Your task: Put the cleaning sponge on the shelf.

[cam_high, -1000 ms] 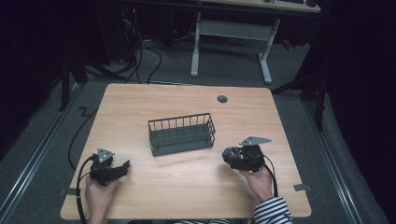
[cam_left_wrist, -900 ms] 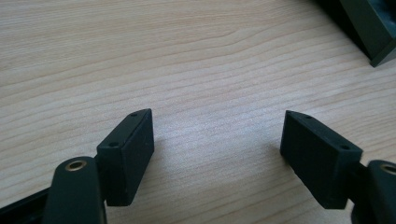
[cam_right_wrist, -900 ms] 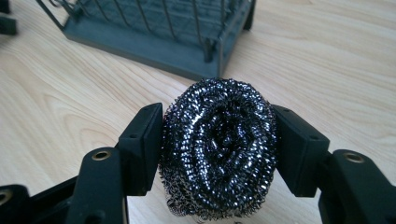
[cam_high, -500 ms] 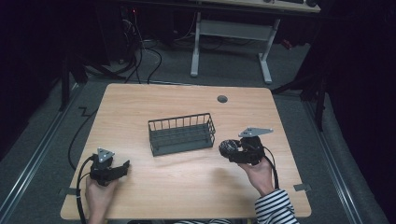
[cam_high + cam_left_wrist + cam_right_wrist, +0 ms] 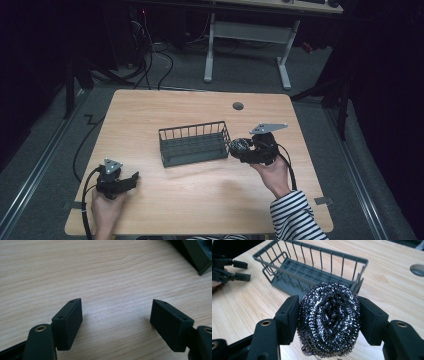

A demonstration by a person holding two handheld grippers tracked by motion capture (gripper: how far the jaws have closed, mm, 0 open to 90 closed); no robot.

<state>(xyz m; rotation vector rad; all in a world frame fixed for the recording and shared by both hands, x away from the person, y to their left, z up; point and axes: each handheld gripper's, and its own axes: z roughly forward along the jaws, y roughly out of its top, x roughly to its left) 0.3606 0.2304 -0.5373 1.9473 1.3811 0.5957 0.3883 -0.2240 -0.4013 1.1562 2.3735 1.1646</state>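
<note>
Item: steel scourer (image 5: pixel 329 320), a round coil of shiny metal wire. It was clamped from both sides between the fingers (image 5: pixel 288 318) of the right gripper (image 5: pixel 243 147) and held clear of the counter (image 5: pixel 200 200), just beside the right end of the basket (image 5: pixel 192 144) and not inside it. In the right gripper view the scourer bulged out between the two black pads, with the basket directly beyond it.

Item: basket, dark grey, wire-sided with a slatted floor. It stood upright near the middle of the counter, and nothing lay in it.

Item: left gripper (image 5: pixel 122 182). It was well apart from the basket, toward the counter's near left corner, resting low on the wood in the person's left hand (image 5: pixel 105 210). Its fingers (image 5: pixel 68 321) were spread wide with bare wood between them, grasping nothing.

Item: round cable hole (image 5: pixel 238 106), in the counter beyond the basket, toward the far edge.
</note>
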